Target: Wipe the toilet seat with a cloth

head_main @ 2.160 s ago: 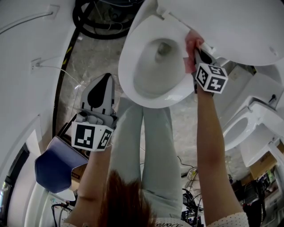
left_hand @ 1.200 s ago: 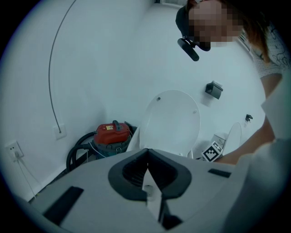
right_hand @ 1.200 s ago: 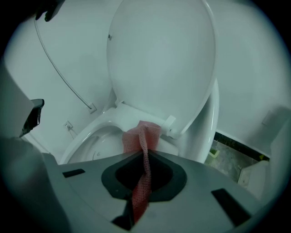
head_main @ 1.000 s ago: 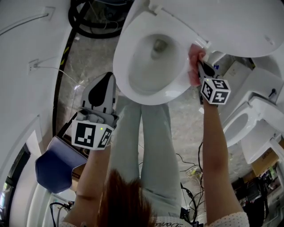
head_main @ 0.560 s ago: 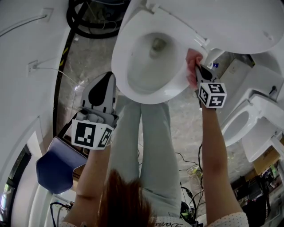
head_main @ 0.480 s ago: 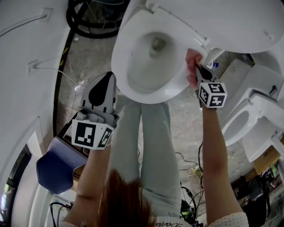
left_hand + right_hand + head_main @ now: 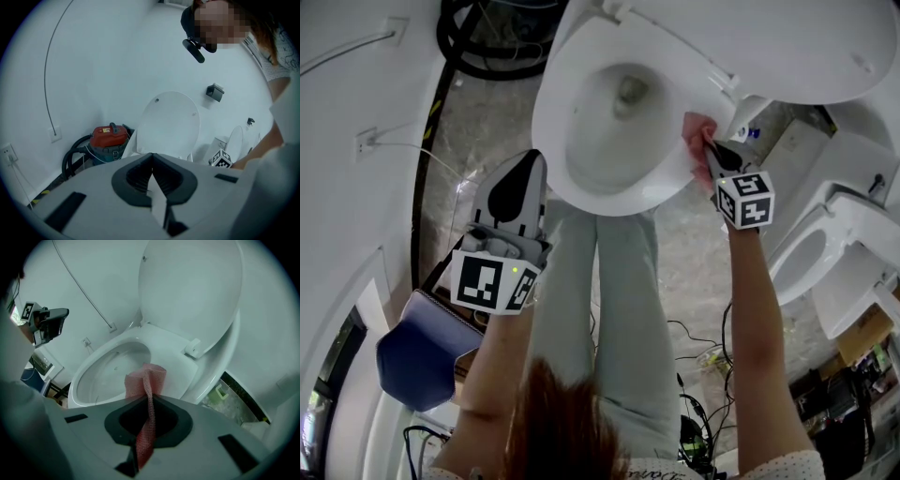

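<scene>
Mid-wipe by the look of it, the right gripper (image 7: pixel 706 153), clamped on a pink mesh cloth (image 7: pixel 146 377), presses it to the right rim of the white oval toilet seat (image 7: pixel 667 186), and the next move probably calls for dragging it along that seat, while the left gripper (image 7: pixel 518 178) hangs closed and empty near the seat's front.

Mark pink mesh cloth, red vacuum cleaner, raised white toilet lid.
pink mesh cloth (image 7: pixel 146 378): right gripper view, bunched end.
red vacuum cleaner (image 7: pixel 108 137): left gripper view, red top housing.
raised white toilet lid (image 7: pixel 192 287): right gripper view, lid's middle.

No words or numbers can be read. The red vacuum's (image 7: pixel 108 137) small label is blurred. The left marker cube (image 7: pixel 492 283) and right marker cube (image 7: pixel 744 199) bear only black-and-white square patterns.
</scene>
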`<state>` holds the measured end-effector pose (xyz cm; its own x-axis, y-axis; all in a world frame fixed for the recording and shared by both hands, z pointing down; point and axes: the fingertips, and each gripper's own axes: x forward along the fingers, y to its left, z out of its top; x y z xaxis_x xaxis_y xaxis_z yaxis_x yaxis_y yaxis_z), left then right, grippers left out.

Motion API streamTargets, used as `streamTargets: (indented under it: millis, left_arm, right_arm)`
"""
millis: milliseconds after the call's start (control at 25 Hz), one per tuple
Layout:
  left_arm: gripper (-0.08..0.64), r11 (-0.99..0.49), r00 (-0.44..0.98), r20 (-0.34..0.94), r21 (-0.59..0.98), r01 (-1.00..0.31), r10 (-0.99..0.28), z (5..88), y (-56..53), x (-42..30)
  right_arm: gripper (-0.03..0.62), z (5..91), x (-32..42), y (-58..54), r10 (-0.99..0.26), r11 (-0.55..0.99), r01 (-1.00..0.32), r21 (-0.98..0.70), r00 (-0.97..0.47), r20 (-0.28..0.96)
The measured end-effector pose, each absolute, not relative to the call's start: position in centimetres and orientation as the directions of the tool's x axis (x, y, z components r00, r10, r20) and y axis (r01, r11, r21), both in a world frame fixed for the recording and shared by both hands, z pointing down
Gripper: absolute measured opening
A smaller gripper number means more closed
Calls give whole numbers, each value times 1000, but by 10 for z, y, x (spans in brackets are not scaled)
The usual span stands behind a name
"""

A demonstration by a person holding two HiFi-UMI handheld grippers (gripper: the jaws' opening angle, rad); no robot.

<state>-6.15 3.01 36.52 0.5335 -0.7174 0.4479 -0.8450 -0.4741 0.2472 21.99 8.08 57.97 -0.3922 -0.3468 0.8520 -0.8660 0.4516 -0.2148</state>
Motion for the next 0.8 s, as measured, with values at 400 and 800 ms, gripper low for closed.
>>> streamTargets:
  millis: [400,800]
  left_arm:
    - [2,-502,558,441,248,-828,-702,365,32,-56]
    - [3,-521,576,443,253,-815,-687,364,41,-57]
  right_arm:
    - [23,582,208,106,-325,452,-859,-242,-411,852]
    - [23,584,195,128,-285,454,-854,-255,-410,867]
